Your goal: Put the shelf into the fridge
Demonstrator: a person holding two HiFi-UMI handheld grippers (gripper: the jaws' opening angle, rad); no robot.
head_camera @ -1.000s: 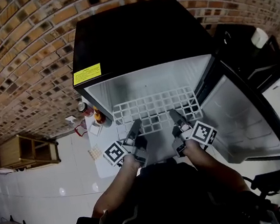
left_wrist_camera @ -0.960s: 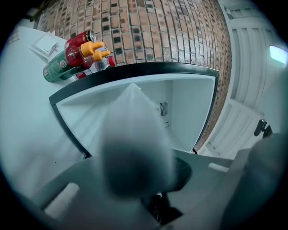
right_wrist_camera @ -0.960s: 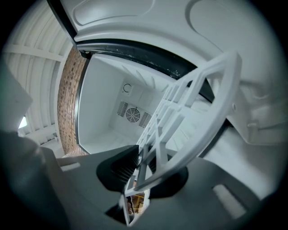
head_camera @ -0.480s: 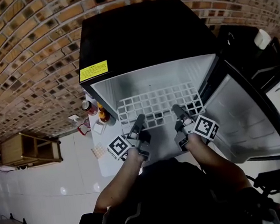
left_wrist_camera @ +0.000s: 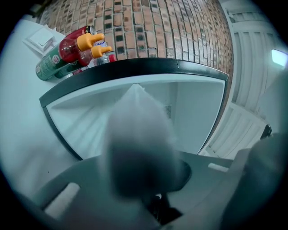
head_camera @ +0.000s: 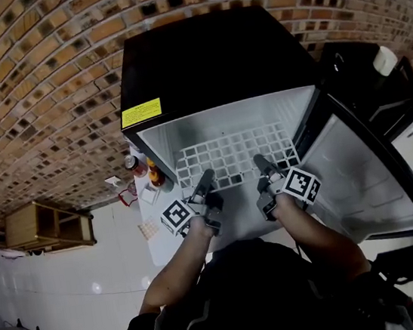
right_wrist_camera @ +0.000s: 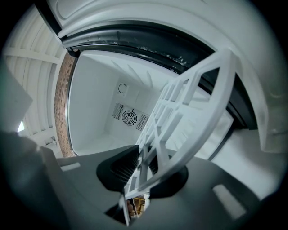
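Currently L hand-held gripper (head_camera: pixel 206 176) & R hand-held gripper (head_camera: pixel 258 161) clamp grid shelf (head_camera: pixel 233 151) front edge; two-point grip levels it for entry into mini fridge (head_camera: pixel 207 61).

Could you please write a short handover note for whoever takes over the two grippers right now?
Left gripper: shut on the front edge of the white plastic grid shelf.
Right gripper: shut on the same edge.
Shelf reaches into the open black mini fridge, its door swung right.
Done: shelf gripped and partly in.
Left: push it fully home, then release both grippers.
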